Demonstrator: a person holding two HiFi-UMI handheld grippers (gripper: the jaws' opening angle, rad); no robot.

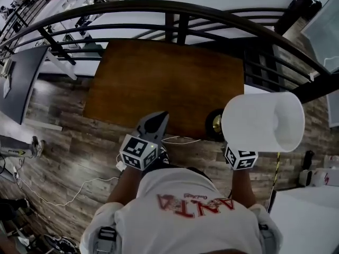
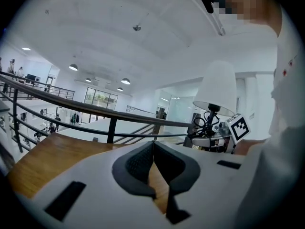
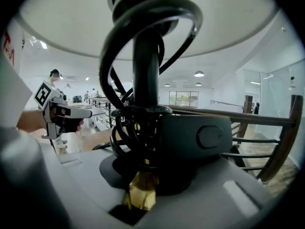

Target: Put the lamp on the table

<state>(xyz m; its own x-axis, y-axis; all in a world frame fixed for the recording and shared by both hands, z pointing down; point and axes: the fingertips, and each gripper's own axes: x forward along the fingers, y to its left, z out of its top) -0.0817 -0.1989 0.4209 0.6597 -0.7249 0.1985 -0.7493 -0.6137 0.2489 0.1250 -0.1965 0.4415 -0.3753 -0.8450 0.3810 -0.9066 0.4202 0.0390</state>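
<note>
The lamp has a white shade (image 1: 263,121), a black stem (image 3: 145,75) wound with black cord, a brass piece and a round black base (image 1: 214,125). My right gripper (image 3: 143,166) is shut on the stem low down; in the head view only its marker cube (image 1: 240,157) shows under the shade. The base sits at the near right corner of the brown wooden table (image 1: 159,78); I cannot tell whether it touches the top. My left gripper (image 1: 161,116) is shut and empty at the table's near edge. The left gripper view shows the lamp (image 2: 217,87) to its right.
A dark curved railing (image 1: 159,9) runs behind the table, with a lower floor beyond it. A thin white cable (image 1: 180,139) lies by the table's near edge and another (image 1: 79,189) trails over the wood floor. A white surface (image 1: 307,216) stands at the right.
</note>
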